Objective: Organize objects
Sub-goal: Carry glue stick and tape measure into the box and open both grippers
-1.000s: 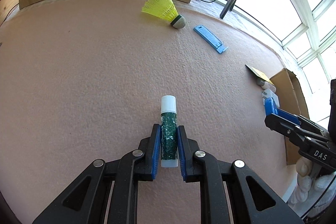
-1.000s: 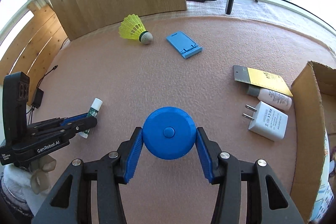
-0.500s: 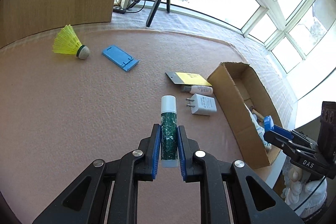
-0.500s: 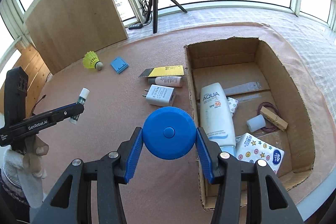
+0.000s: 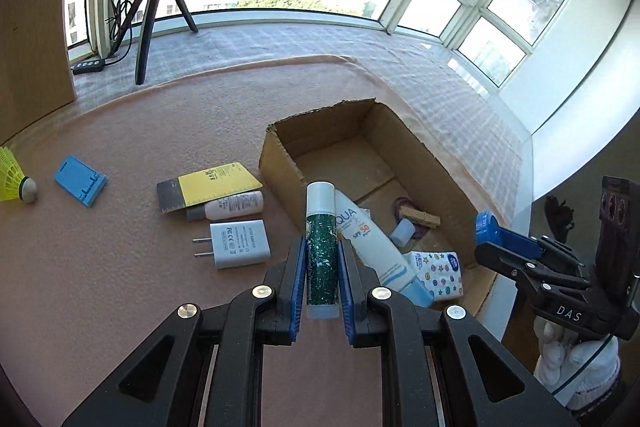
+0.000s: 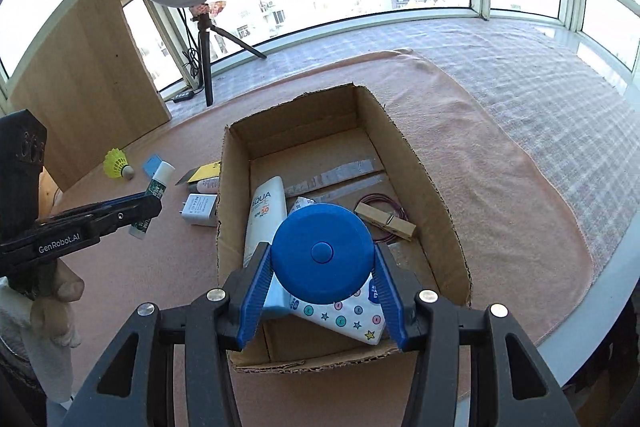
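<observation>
Presently your right gripper jaws clamp the blue disc directly above the cardboard box; your left gripper jaws grasp the glue stick, long axis pointing forward, short of the box's left wall.

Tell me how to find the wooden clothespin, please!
Look inside the open brown cardboard box on the pink cloth. Near its right wall, beside a loop of thin purple cord, lies the small pale wooden clothespin. It is the only wooden thing in there; its neighbours are a white sunscreen tube and a star-patterned white packet.
</observation>
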Available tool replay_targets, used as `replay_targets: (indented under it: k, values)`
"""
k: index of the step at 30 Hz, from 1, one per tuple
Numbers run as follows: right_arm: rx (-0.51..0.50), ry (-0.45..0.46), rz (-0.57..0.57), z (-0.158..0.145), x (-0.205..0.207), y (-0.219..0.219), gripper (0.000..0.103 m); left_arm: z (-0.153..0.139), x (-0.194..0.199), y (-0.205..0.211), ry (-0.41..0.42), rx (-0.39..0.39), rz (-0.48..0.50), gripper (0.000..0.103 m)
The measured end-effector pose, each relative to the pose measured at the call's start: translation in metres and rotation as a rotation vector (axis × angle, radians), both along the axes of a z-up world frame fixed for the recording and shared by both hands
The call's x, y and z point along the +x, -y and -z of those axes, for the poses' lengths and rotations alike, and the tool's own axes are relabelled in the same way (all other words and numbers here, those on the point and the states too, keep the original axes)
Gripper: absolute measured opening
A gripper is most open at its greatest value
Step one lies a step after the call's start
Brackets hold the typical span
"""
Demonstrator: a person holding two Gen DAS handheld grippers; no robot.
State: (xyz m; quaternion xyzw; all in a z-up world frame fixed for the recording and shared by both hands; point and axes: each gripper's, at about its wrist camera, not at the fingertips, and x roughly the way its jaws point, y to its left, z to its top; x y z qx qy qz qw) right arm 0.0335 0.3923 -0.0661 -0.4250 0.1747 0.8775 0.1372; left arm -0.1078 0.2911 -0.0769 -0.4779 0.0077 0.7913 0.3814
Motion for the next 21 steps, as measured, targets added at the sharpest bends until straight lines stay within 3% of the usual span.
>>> replay_targets:
  k: [21]
  values:
    - [0.011, -0.006, 0.004, 0.002, -0.003, -0.023, 0.046, -0.006, -0.016, -0.101, -0.059, -0.041, 0.104, 0.016]
